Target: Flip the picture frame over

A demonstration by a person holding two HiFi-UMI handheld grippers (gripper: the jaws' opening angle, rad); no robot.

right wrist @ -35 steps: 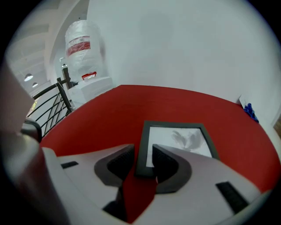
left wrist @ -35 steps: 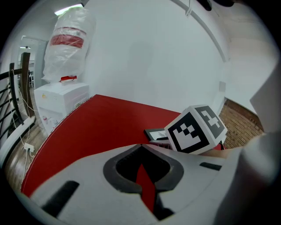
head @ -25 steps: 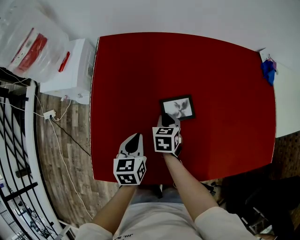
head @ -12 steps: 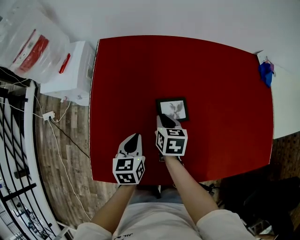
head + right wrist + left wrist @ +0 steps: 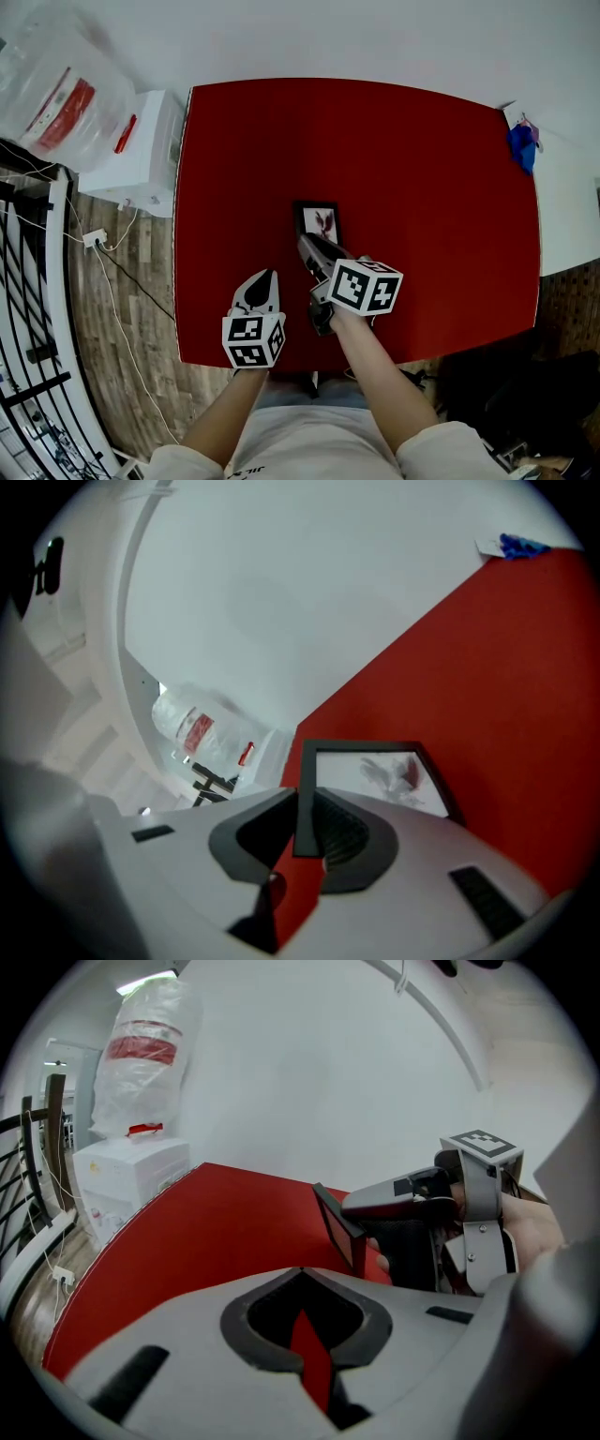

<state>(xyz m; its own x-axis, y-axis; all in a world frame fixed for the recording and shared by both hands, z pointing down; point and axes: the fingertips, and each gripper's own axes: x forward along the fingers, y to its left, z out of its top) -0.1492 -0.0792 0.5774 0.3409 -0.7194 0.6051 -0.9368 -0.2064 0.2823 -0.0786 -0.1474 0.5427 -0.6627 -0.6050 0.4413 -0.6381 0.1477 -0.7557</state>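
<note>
Fingers of the right gripper pinch the tilted picture frame; left gripper fingers are pressed together.

One picture frame, two grippers, left gripper and right gripper, one red table, one white box far left.

The right tongs grip the tilted picture frame above the red table; the left tongs hang nearby.
</note>
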